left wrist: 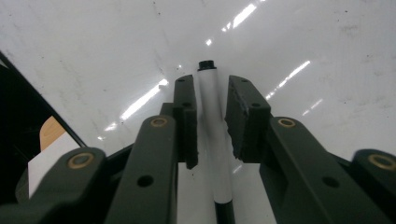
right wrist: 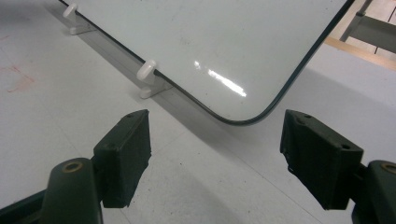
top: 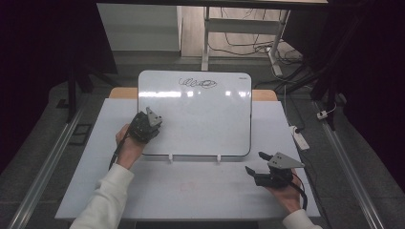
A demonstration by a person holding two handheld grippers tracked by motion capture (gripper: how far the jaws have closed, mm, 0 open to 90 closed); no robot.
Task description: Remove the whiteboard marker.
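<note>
Marker [left wrist: 211, 116] on whiteboard [top: 200, 119], whiteboard on table [top: 191, 191].

My high view looks forward and down over the table [top: 191, 191]; both gripper cameras sit low and close, sharing the whiteboard [top: 200, 114] [left wrist: 303, 56] [right wrist: 224, 42].

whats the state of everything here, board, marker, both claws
whiteboard: propped at a tilt on two white clips, black scribble near its top edge
marker: lying on the whiteboard between the left claw's pads, black end pointing away
left claw: jaws narrowed around the marker; firm pinch cannot be told
right claw: jaws wide open, nothing between them, over the table
</note>
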